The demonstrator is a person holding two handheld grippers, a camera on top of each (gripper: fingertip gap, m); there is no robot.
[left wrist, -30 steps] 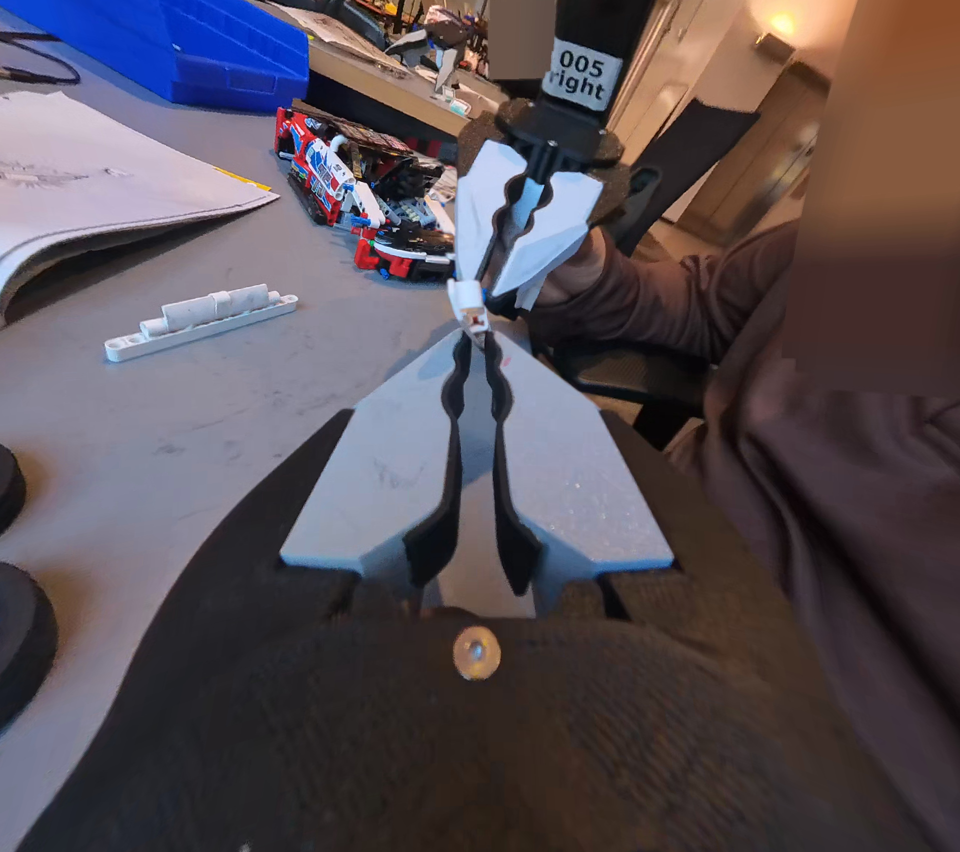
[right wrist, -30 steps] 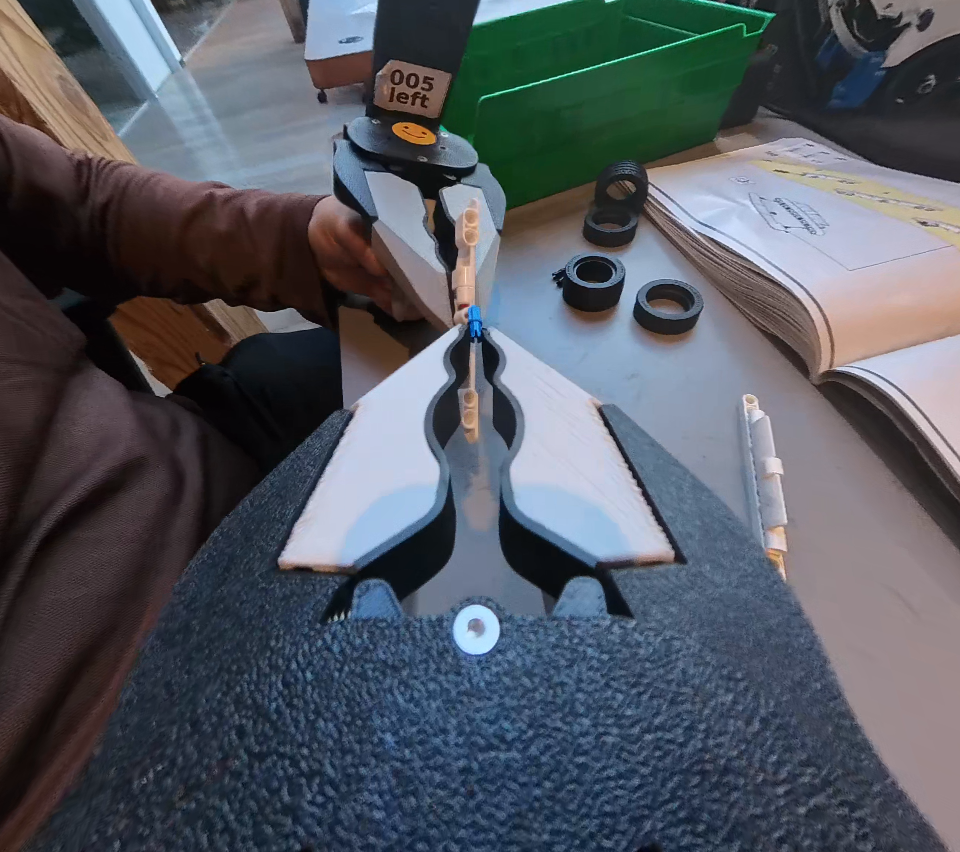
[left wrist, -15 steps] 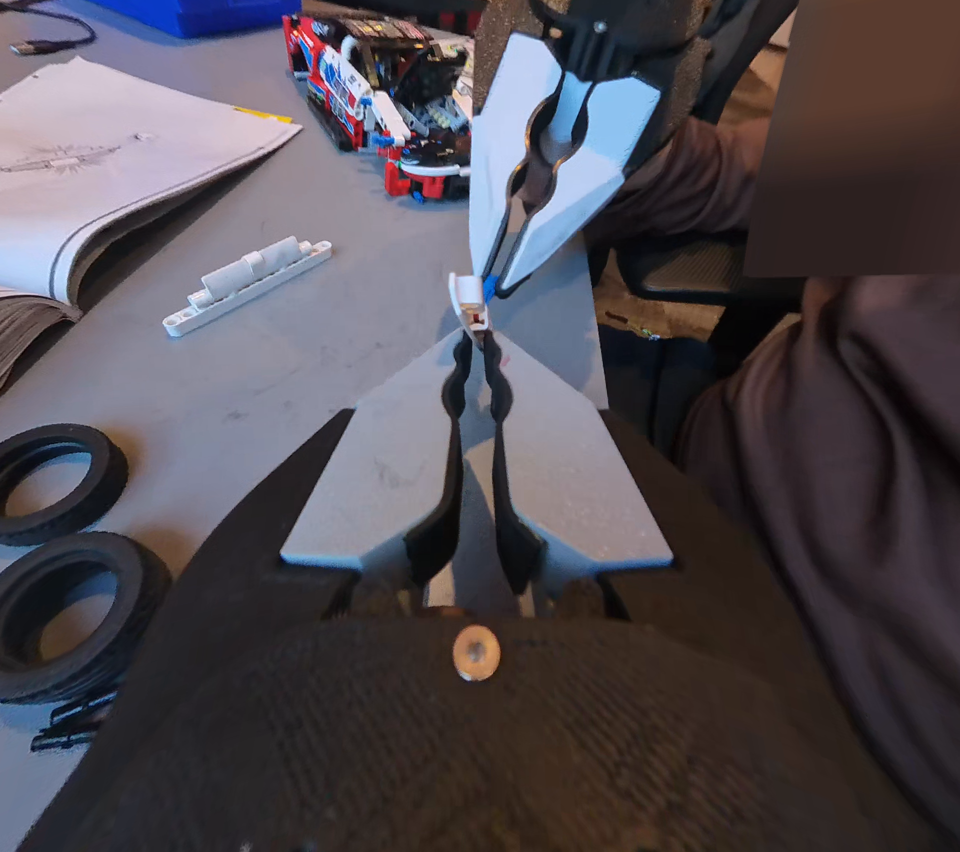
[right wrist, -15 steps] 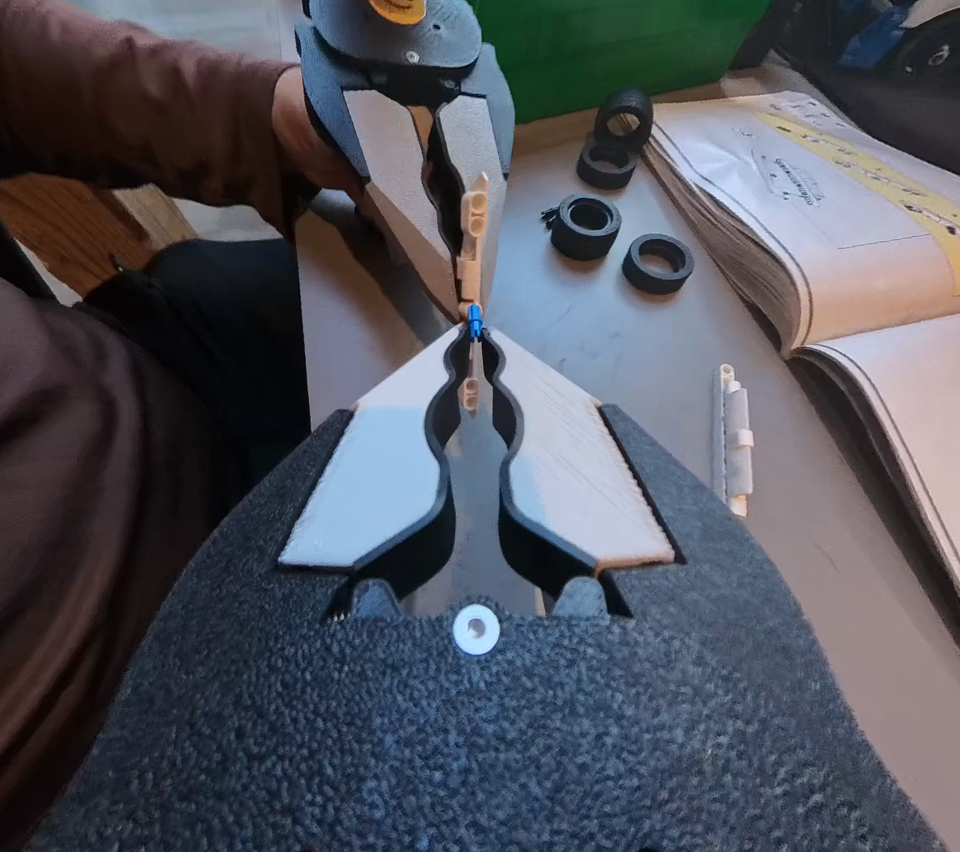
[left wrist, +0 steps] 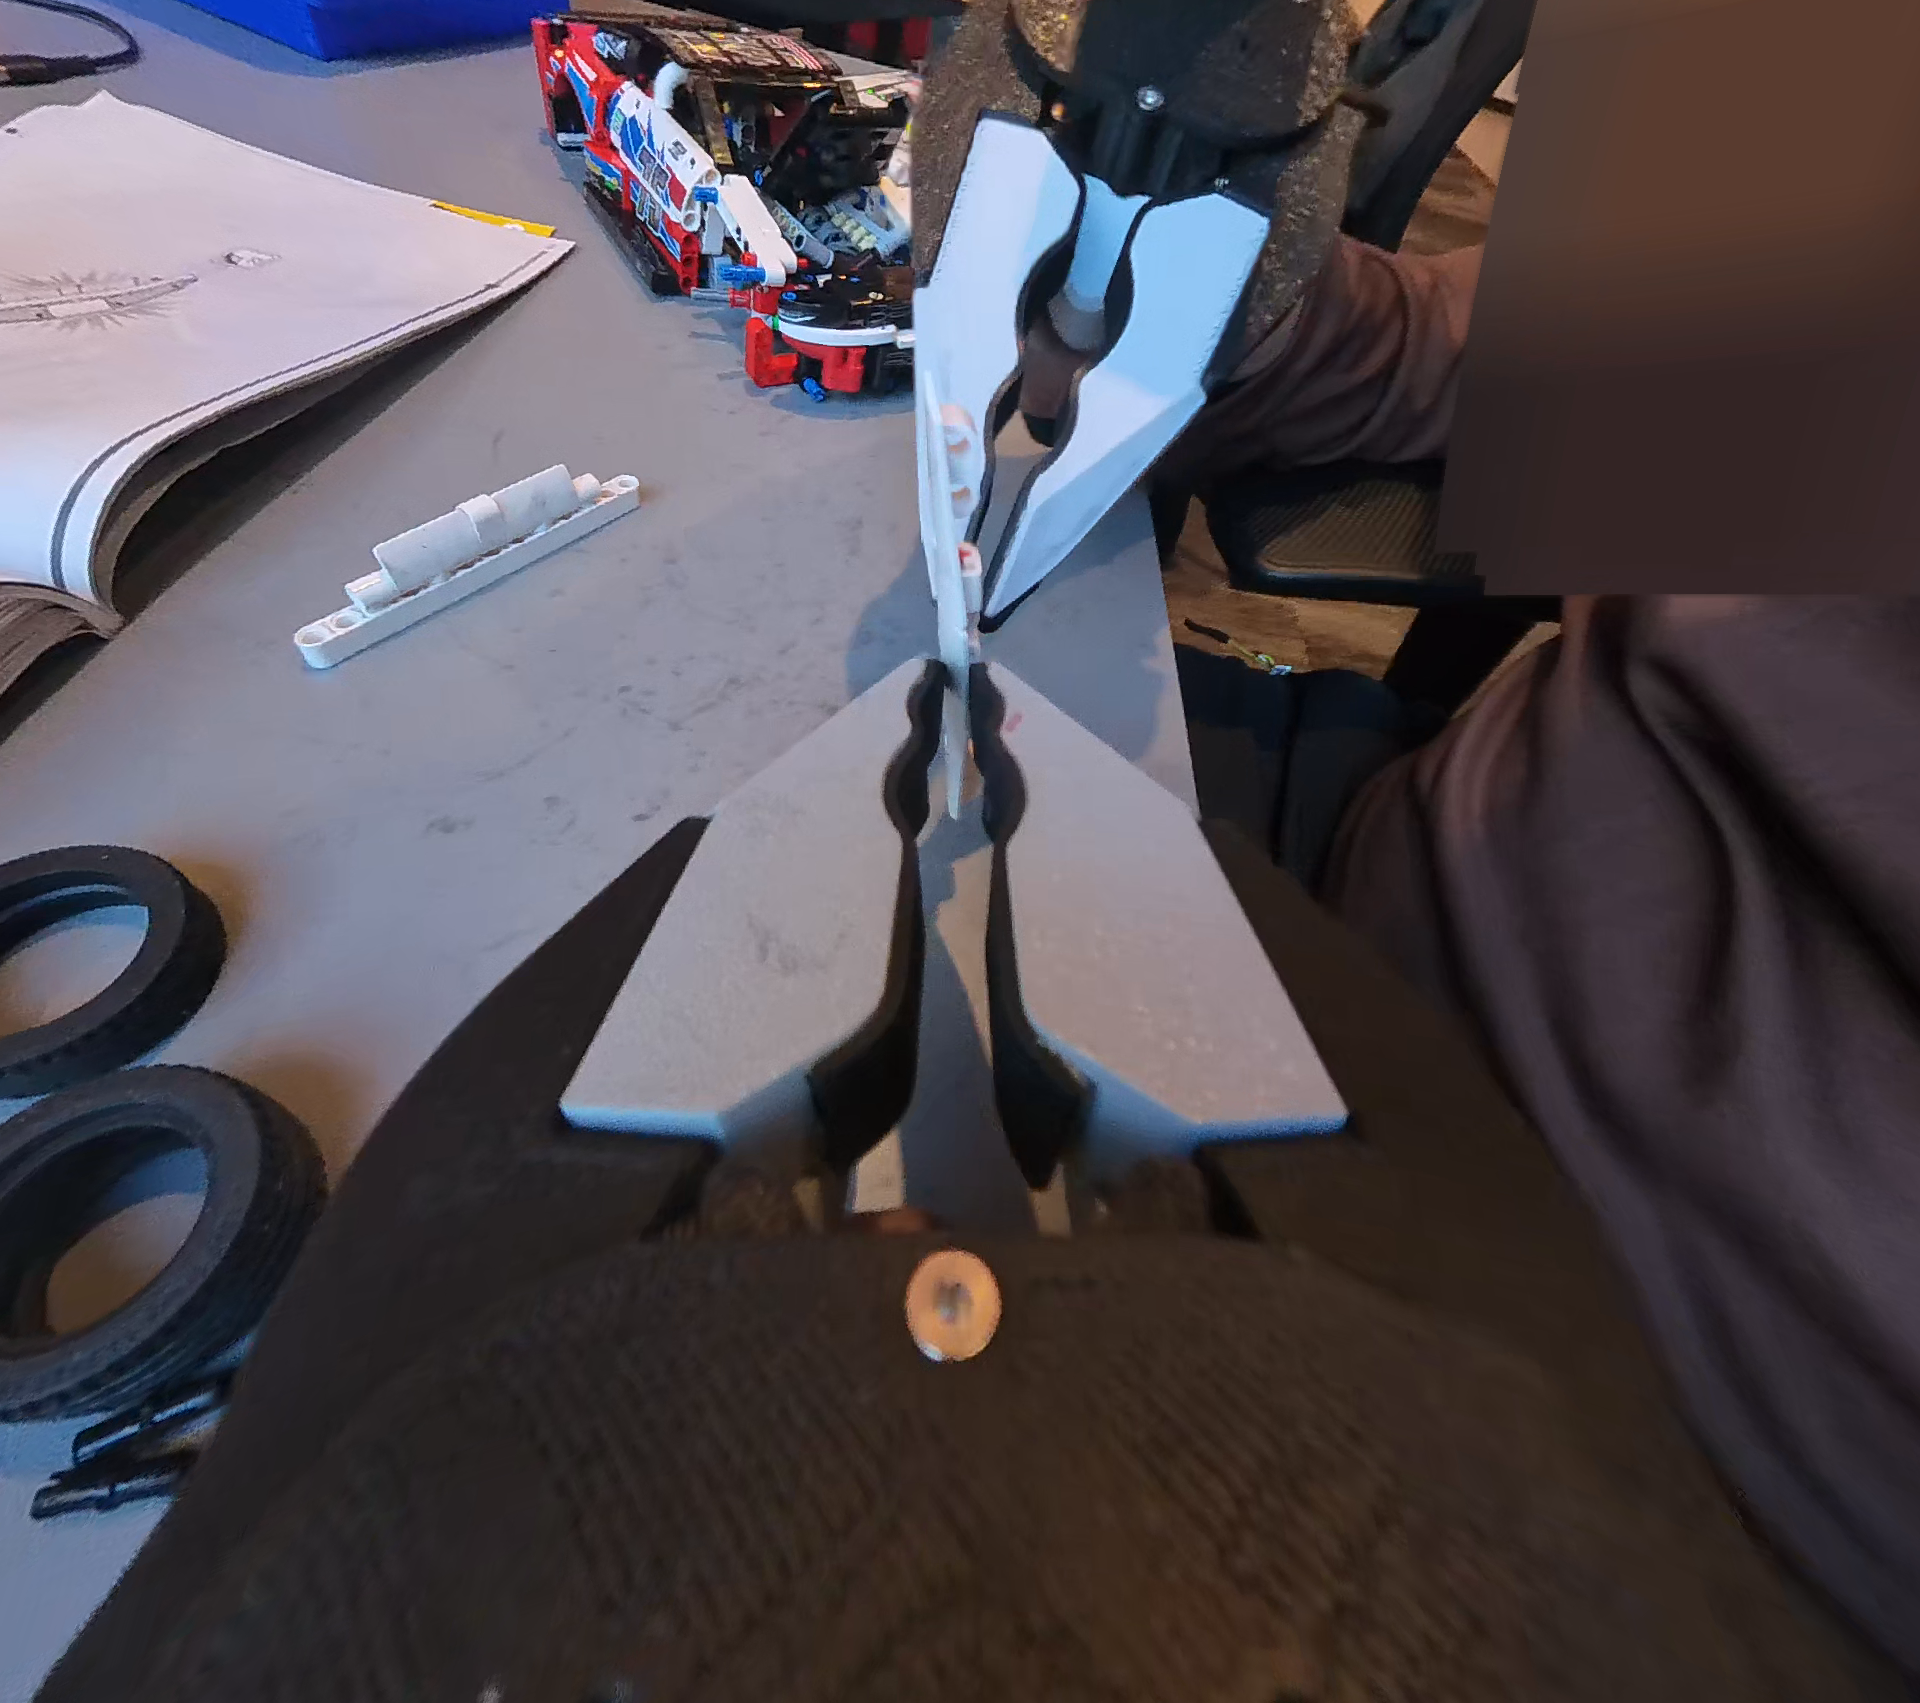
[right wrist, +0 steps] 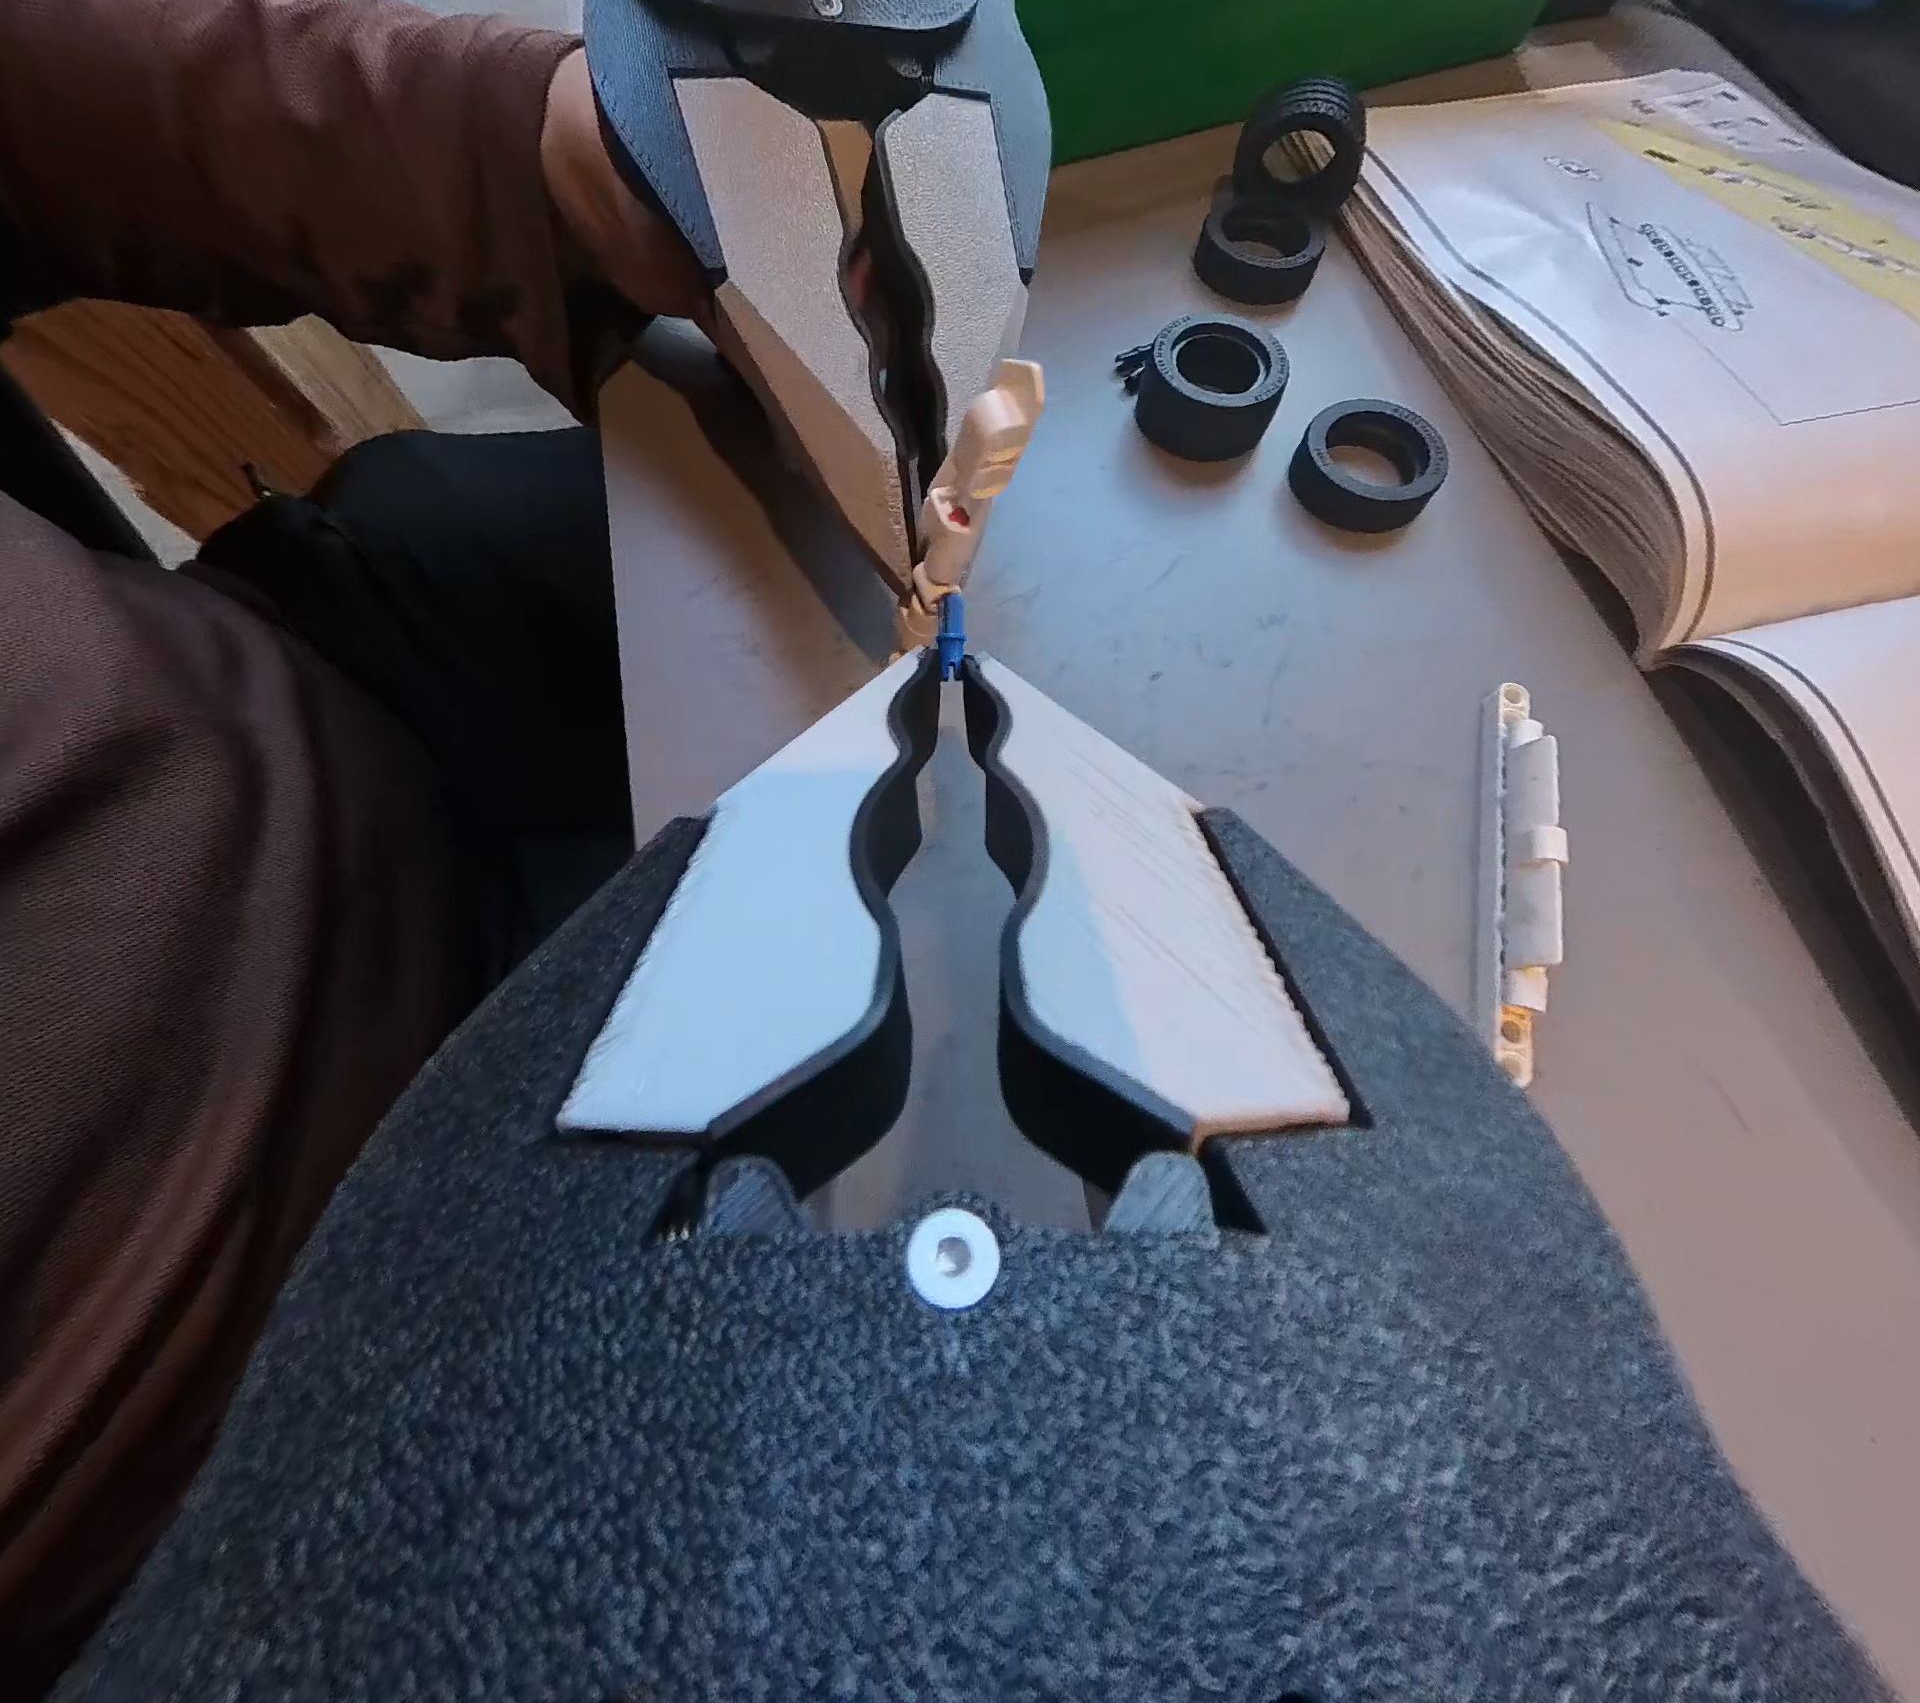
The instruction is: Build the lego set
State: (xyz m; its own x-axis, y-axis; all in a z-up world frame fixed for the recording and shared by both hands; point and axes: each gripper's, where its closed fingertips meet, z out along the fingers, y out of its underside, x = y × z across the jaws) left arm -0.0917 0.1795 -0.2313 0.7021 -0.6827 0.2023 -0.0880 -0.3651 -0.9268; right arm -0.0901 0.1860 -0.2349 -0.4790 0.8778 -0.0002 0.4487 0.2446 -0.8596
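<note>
Grey tabletop (right wrist: 1195,614) carries an open instruction booklet (right wrist: 1662,323) at its far right edge, four black rubber tyres (right wrist: 1205,386) and a white studded beam assembly (right wrist: 1522,874) lying loose. Above the near edge, the left gripper (right wrist: 914,583) is clenched on a slim white lego beam (right wrist: 982,458). The right gripper (right wrist: 943,666) pinches a small blue connector pin (right wrist: 949,630), its tip touching the beam's end. Pin-fitting looks to be in hand; next, I judge, calls for a straight push along the hole.
</note>
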